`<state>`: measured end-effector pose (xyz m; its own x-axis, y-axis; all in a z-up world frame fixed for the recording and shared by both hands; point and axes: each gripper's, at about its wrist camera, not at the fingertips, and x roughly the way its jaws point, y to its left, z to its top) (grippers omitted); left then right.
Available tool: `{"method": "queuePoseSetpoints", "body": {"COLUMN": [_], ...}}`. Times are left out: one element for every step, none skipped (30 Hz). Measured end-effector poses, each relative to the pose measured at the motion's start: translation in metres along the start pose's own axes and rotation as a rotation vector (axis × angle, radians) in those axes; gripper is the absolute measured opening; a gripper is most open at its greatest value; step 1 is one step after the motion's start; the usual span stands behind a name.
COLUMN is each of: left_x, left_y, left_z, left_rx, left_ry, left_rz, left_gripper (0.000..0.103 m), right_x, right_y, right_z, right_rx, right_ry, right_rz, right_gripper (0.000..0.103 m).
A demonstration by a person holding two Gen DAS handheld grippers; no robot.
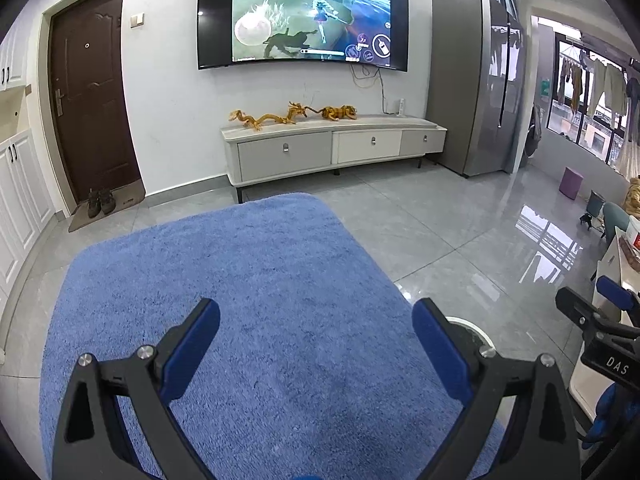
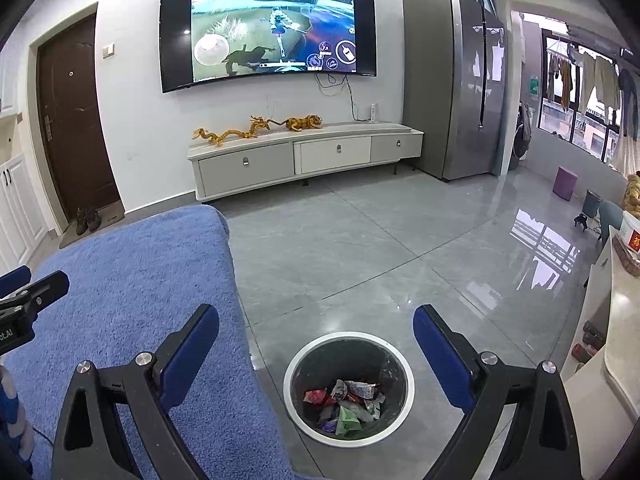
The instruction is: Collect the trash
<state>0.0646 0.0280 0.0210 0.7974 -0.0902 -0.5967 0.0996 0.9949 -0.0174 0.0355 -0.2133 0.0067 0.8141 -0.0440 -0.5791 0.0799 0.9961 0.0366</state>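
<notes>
1 trash bin (image 2: pixel 349 387) w/ white rim, on floor beside 1 blue towel-covered tabletop (image 1: pixel 256 320). Wrappers in bin (image 2: pixel 344 402): a pile, approx 6+, exact count can't tell. 2 tongs: left tongs (image 1: pixel 316 354), right tongs (image 2: pixel 316 354), 2 blue pads each, both spread wide, nothing between. 1 wall TV (image 1: pixel 304 14). 1 TV cabinet (image 1: pixel 336 148) w/ 3 drawers. On it: 2 golden dragon figs (image 1: pixel 268 117), 1 tiger fig (image 1: pixel 339 113). 1 brown door (image 1: pixel 92 96). 1 pair of shoes (image 1: pixel 101 201). 1 grey fridge (image 1: pixel 472 84). 1 purple stool (image 1: pixel 571 183).
</notes>
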Motion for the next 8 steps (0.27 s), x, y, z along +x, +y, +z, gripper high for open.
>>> {"method": "queuePoseSetpoints", "body": {"left_x": [-0.0001, -0.0006, -0.0011, -0.0019, -0.0026, -0.0032, -0.0039, -0.0046], "left_y": [0.0003, 0.0004, 0.0017, 0.0018, 0.0018, 0.0019, 0.0019, 0.0025], "left_z": [0.0001, -0.0003, 0.0000, -0.0003, -0.0004, -0.0002, -0.0003, 0.0009], "left_rx": [0.000, 0.000, 0.001, 0.000, 0.000, -0.001, -0.001, -0.003], "left_ry": [0.001, 0.002, 0.003, 0.003, 0.002, 0.001, 0.000, -0.002], "left_rz": [-0.002, -0.004, -0.005, -0.006, -0.007, -0.008, -0.007, -0.007], "left_gripper": [0.097, 0.097, 0.097, 0.097, 0.097, 0.097, 0.097, 0.097], "right_x": [-0.0006, -0.0013, -0.0023, -0.0021, -0.0031, -0.0042, -0.0051, -0.0058], "right_y": [-0.0005, -0.0010, -0.0014, -0.0010, -0.0014, -0.0015, -0.0013, -0.0008], "right_z": [-0.0001, 0.0000, 0.0006, 0.0002, 0.0008, 0.0014, 0.0017, 0.0018], "right_rx": [0.000, 0.000, 0.000, 0.001, 0.000, 0.000, -0.002, -0.007], "right_ry": [-0.002, -0.004, -0.007, -0.009, -0.014, -0.017, -0.021, -0.024], "right_rz": [-0.002, -0.005, -0.008, -0.009, -0.012, -0.016, -0.019, -0.023], "right_gripper": [0.099, 0.099, 0.099, 0.099, 0.100, 0.100, 0.100, 0.100]}}
